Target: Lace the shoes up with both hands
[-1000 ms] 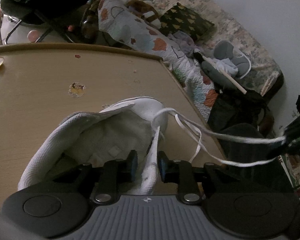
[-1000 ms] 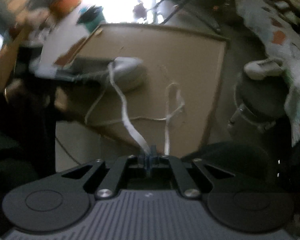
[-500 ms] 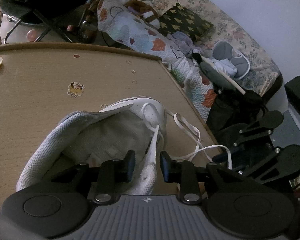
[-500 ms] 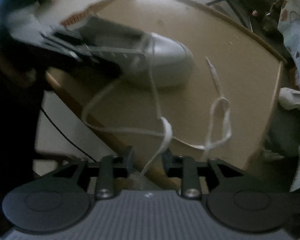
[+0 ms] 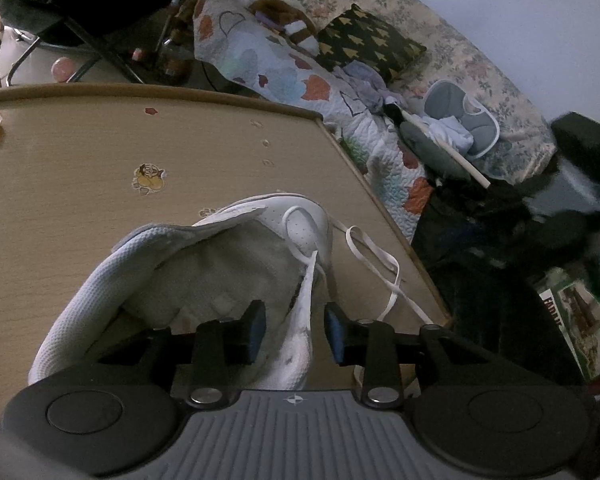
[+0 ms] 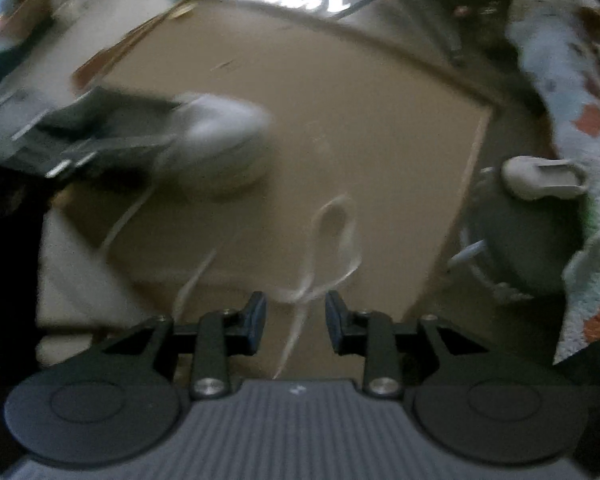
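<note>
Here the white shoe lies on the counter, its side flap between the left gripper fingers, which are opening without pressing it. The right gripper fingers are closing, apart, over the loose lace beside the shoe.

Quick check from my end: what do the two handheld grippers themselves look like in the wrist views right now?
Both look alike. The left gripper and right gripper each have a grey ribbed body with a small white mark at its centre, two black round discs at the sides, and black linkage arms with silver screws. The fingers are black with blue pads. No cables or sleeves show.
</note>
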The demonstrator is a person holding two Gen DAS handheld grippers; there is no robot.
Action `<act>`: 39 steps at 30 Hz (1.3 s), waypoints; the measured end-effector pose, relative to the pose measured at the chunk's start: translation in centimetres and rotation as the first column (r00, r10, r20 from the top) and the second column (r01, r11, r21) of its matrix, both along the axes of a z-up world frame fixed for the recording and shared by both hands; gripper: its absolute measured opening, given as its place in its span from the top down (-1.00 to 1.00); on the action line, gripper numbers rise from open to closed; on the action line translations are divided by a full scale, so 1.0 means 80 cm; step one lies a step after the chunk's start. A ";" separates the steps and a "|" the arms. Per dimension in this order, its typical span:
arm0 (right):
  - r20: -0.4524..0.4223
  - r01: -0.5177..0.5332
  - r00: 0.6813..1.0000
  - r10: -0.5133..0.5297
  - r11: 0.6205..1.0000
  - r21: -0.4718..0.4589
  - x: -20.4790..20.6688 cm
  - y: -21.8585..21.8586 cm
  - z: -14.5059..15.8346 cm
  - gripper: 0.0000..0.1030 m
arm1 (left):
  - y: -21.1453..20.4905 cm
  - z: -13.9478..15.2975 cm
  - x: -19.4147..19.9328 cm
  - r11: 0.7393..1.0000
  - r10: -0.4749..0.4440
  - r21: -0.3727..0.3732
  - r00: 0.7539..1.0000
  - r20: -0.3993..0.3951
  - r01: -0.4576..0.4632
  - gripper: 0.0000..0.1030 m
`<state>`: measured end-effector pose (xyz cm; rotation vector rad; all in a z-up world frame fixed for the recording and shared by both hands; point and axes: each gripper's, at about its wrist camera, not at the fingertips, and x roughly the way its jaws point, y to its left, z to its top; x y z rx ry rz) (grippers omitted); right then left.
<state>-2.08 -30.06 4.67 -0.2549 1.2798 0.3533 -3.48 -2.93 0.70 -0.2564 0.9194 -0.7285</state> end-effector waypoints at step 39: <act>-0.032 -0.667 0.735 0.678 0.713 -0.219 -0.062 0.067 -0.049 0.98 | 0.005 -0.007 -0.004 1.000 -0.012 -0.015 1.000 -0.002 0.012 0.21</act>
